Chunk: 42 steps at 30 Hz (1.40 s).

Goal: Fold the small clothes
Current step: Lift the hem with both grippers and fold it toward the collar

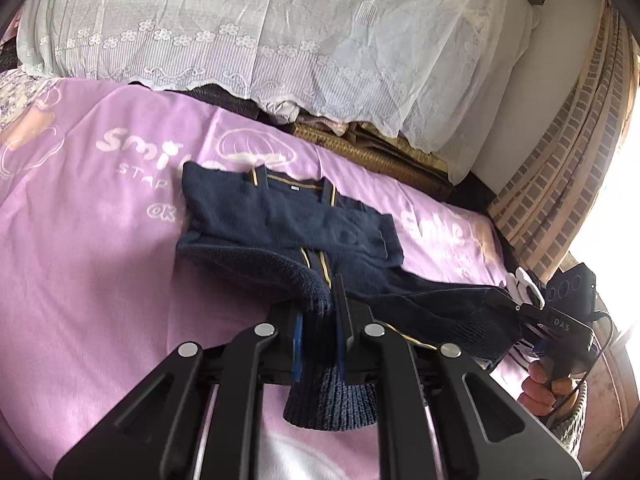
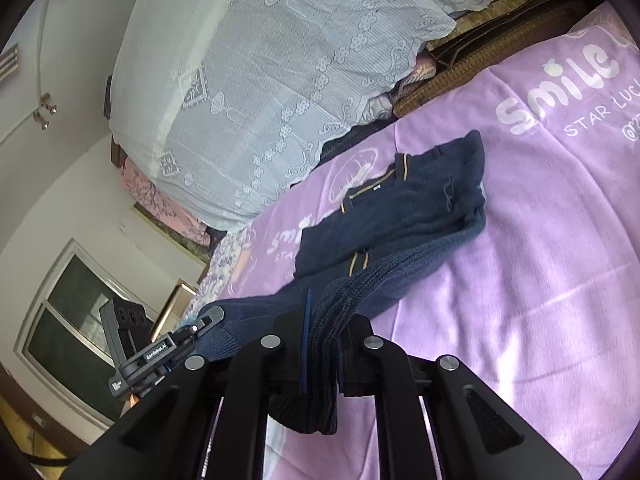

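While both tongs, left and right, pinch the navy sweater's ribbed hem above the purple bed sheet, the bottom-to-collar fold is underway; next, carry it forward evenly.

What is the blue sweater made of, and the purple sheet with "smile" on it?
Navy sweater: looks like knitted yarn, maybe wool or acrylic; ribbed loops show at the hem. Purple sheet: smooth, thin woven cloth, probably cotton or polyester, matte with soft creases.
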Motion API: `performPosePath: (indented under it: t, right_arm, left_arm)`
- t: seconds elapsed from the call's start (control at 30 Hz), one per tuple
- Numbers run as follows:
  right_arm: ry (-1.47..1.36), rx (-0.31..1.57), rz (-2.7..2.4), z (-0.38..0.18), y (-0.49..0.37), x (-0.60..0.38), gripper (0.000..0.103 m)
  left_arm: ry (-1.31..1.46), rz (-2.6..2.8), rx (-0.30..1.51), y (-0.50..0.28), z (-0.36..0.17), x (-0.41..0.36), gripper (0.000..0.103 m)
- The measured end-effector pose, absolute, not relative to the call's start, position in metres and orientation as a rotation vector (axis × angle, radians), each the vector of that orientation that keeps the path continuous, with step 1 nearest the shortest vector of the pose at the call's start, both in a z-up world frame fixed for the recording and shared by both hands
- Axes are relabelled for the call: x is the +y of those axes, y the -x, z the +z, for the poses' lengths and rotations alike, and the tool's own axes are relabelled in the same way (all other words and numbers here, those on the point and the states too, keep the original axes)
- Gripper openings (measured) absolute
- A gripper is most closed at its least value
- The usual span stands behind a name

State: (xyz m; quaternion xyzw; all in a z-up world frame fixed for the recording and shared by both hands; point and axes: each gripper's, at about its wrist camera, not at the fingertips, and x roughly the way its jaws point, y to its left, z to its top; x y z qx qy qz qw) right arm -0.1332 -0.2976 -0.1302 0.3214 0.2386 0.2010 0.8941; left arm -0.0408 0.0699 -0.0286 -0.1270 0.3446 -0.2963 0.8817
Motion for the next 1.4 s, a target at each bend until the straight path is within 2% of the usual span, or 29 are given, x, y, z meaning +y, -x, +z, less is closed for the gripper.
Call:
performPosePath:
  t: [0.5, 1.4]
  right_arm:
    - [-0.746, 0.412, 0.430, -0.091, 0.069, -0.310, 0.010]
    - [-0.873, 0.423, 0.375, -0.114, -0.055, -0.339, 0.010]
  left_arm:
    - [0.295, -0.553, 0.656, -0.015, -0.003, 0.058, 0.011]
    - [0.306, -0.412, 0.687, -0.124, -0.032, 0.028, 0.011]
